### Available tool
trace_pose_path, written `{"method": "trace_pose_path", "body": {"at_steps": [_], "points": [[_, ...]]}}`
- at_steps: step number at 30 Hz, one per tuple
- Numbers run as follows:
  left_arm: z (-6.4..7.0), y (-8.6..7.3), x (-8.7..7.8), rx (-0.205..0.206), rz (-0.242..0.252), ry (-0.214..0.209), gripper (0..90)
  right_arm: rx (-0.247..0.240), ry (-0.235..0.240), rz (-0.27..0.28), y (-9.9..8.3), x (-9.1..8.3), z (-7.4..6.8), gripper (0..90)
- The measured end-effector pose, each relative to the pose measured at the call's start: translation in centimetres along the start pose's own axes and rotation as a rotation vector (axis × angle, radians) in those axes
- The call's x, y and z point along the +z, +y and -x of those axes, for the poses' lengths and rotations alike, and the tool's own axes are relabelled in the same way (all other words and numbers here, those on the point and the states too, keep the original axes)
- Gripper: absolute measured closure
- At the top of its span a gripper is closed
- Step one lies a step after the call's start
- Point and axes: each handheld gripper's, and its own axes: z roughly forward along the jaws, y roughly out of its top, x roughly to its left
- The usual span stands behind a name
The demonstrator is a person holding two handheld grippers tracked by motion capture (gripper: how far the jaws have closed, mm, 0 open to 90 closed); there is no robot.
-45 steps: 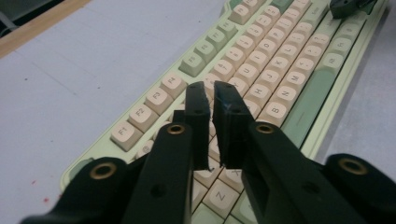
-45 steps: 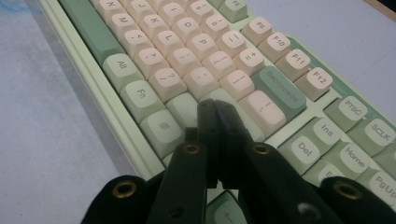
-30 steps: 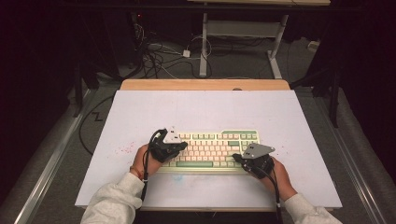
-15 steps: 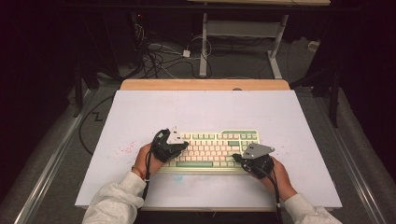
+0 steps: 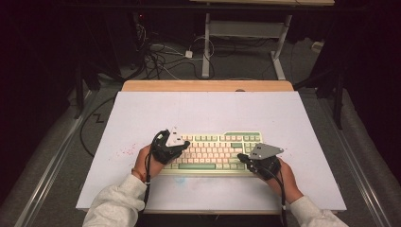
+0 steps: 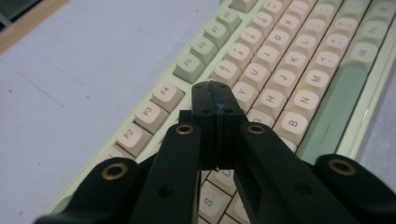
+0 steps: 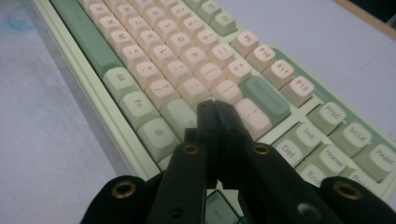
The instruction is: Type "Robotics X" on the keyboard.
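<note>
A cream and pale green keyboard (image 5: 215, 151) lies on the white table top (image 5: 208, 113), near the person's edge. My left gripper (image 5: 185, 143) hovers over the keyboard's left end with its jaws pressed together and nothing between them. In the left gripper view the shut tip (image 6: 215, 88) stands above the letter keys (image 6: 275, 65). My right gripper (image 5: 240, 156) sits at the keyboard's right end, jaws closed and empty. In the right gripper view its tip (image 7: 214, 105) is over the keys near the green Backspace key (image 7: 264, 99).
A wooden strip (image 5: 208, 85) borders the table's far edge. Cables (image 5: 165, 56) and a desk frame (image 5: 246, 42) lie on the floor beyond. Faint pink specks (image 5: 126, 150) mark the table left of the keyboard. Sleeved forearms (image 5: 118, 203) enter from the bottom.
My left gripper has shifted slightly over the keyboard's left end. The right gripper and the keyboard hold their places.
</note>
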Motion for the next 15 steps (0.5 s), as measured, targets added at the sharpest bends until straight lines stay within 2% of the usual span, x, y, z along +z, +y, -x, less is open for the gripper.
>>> {"method": "trace_pose_path", "body": {"at_steps": [8, 9, 11, 12, 15], "points": [[0.0, -0.2, -1.4, 0.010, 0.055, 0.016, 87.3, 0.012, -0.025, 0.048, 0.3, -1.4, 0.3, 90.0], [0.0, -0.2, -1.6, 0.019, 0.063, 0.020, 81.7, 0.016, -0.030, 0.061, 0.3, -1.8, 0.5, 90.0], [0.1, -0.3, -1.9, 0.018, 0.077, 0.028, 81.2, 0.018, -0.032, 0.072, 0.4, -2.1, 0.5, 90.0], [0.1, -0.5, -2.2, 0.028, 0.094, 0.045, 78.0, 0.018, -0.036, 0.076, 0.4, -2.3, 0.5, 90.0], [0.1, -0.6, -2.5, 0.028, 0.116, 0.030, 69.6, 0.019, -0.035, 0.090, 0.4, -2.8, 0.5, 90.0]]}}
